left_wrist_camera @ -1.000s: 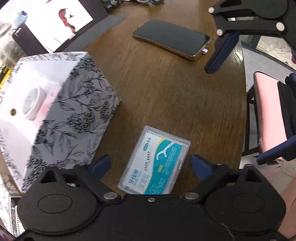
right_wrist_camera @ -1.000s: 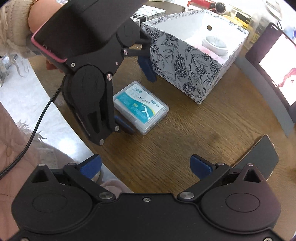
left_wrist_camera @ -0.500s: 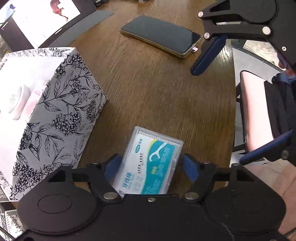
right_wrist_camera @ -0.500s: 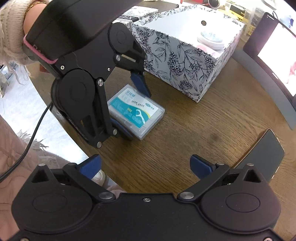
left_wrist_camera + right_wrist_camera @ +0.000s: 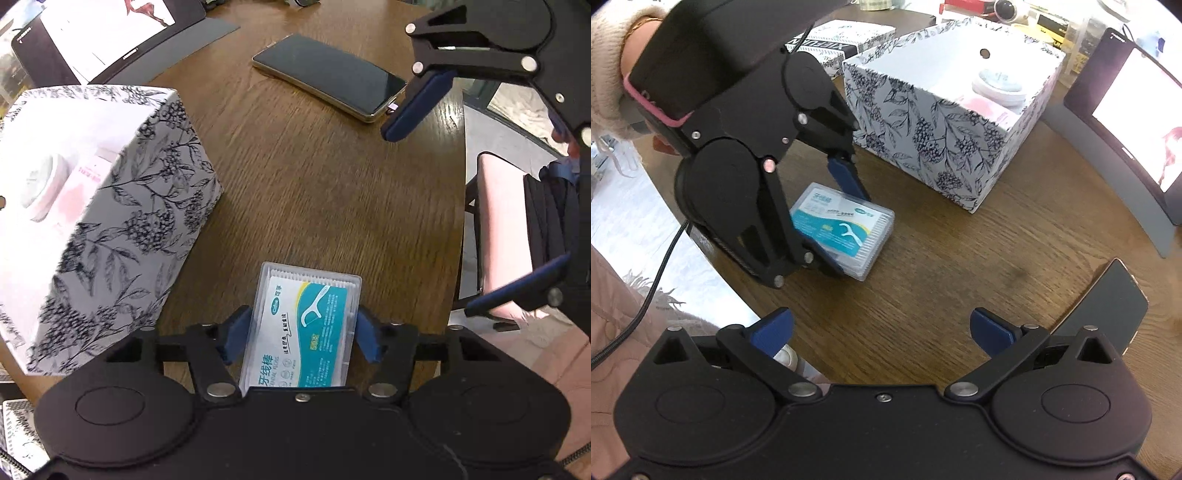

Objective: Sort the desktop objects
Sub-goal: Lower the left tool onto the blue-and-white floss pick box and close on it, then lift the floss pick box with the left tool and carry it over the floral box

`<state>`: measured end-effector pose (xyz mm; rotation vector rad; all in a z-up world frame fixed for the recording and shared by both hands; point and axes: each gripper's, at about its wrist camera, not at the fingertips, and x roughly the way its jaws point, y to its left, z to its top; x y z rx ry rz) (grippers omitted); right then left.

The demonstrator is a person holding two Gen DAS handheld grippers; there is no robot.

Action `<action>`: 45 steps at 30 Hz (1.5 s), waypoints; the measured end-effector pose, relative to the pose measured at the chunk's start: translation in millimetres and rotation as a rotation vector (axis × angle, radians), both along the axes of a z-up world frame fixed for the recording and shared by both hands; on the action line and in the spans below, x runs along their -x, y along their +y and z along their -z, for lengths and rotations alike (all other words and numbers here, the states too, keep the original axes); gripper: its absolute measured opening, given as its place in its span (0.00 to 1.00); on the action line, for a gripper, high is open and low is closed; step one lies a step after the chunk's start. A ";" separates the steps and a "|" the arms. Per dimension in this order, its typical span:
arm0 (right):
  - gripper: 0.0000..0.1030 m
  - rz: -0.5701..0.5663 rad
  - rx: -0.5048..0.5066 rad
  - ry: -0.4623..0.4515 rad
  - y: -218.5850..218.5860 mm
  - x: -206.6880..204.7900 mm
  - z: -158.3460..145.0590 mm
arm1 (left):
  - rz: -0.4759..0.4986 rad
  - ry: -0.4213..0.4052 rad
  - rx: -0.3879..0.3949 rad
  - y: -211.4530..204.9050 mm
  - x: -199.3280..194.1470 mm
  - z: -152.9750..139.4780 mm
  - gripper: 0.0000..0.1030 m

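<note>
- While my left gripper [image 5: 301,334] clamps the floss box [image 5: 304,328] just beside the floral box [image 5: 122,206], the pick is under way.
- My right gripper [image 5: 882,332] hangs apart, empty.
- Next, I judge, comes a lift over the floral box's rim.

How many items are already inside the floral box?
2 visible: a round white tin and a pink packet beneath it, in the floral box; others may be hidden.

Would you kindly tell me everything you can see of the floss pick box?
The floss box is a flat, clear plastic rectangle with a white and teal label showing a floss pick. White picks show through its far end. It lies label up on the wooden table, near the edge, beside the floral box but apart from it. The left claw has shut on its long sides.
</note>
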<state>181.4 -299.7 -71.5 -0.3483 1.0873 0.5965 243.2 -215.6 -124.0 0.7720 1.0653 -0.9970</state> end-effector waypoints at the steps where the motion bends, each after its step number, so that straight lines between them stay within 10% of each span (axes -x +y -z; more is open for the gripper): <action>1: 1.00 0.001 0.001 -0.004 0.5 -0.5 -1.2 | -0.001 -0.003 0.004 1.2 0.5 -2.9 0.57; 26: 1.00 0.057 -0.076 -0.142 24.8 -38.7 -59.8 | -0.115 -0.076 0.234 37.5 -59.3 -144.5 0.55; 45: 1.00 0.323 -0.108 -0.051 26.2 -90.4 -57.4 | 0.044 -0.047 0.070 -5.4 -152.0 -82.9 0.55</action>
